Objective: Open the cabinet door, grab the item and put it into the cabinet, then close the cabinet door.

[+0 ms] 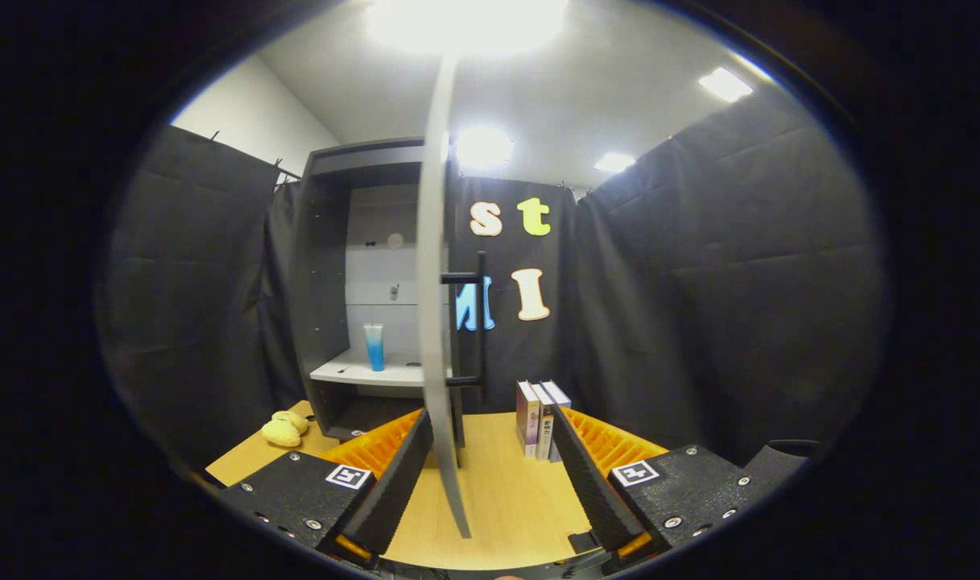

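We have the cabinet door [435,322] swung out edge-on toward us, its thin edge running down between our fingers, nearer the left one. Our gripper [490,471] stands spread wide and holds nothing; neither of the 2 fingers [401,475] presses on the door, as far as we can tell.

The item we judge to be the task's thing, a blue tube [374,346], stands upright on the cabinet shelf [369,372] at about 10 o'clock from the fingers, inside the cabinet [328,266]. So closing looks like the step left.

Risks from here: the door's edge sits so close that a forward push could jam it against the left finger. The black door handle [480,322] is at 12 o'clock, on the door's right face, and swinging the door from that side could slip off it. 3 books [540,419] stand on the worktop [498,499] at 1 o'clock; a wide sweep could topple them. A yellow soft toy [284,429] lies at 10 o'clock by the cabinet base, likely clear of the door's path.
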The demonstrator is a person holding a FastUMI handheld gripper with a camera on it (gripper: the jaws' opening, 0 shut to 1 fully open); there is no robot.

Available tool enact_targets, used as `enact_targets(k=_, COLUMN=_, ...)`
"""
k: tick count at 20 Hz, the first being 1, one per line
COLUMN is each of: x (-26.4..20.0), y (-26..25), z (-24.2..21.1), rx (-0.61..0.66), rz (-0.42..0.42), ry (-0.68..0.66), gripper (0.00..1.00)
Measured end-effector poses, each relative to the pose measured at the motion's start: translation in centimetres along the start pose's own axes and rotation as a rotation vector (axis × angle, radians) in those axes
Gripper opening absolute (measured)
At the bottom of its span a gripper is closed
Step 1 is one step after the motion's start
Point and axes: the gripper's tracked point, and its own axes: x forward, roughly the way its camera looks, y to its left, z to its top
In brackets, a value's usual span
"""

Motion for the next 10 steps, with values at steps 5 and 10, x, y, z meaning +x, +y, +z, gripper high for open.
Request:
enact_targets(k=5, x=5.1, y=-2.9, z=-0.5, rx=0.026, rz=0.026, ry=0.035, gripper=0.93)
enact_targets(k=10, x=8.5, y=-0.6, z=-1.4, rx=0.026, rz=0.124, ry=0.063, gripper=0.93)
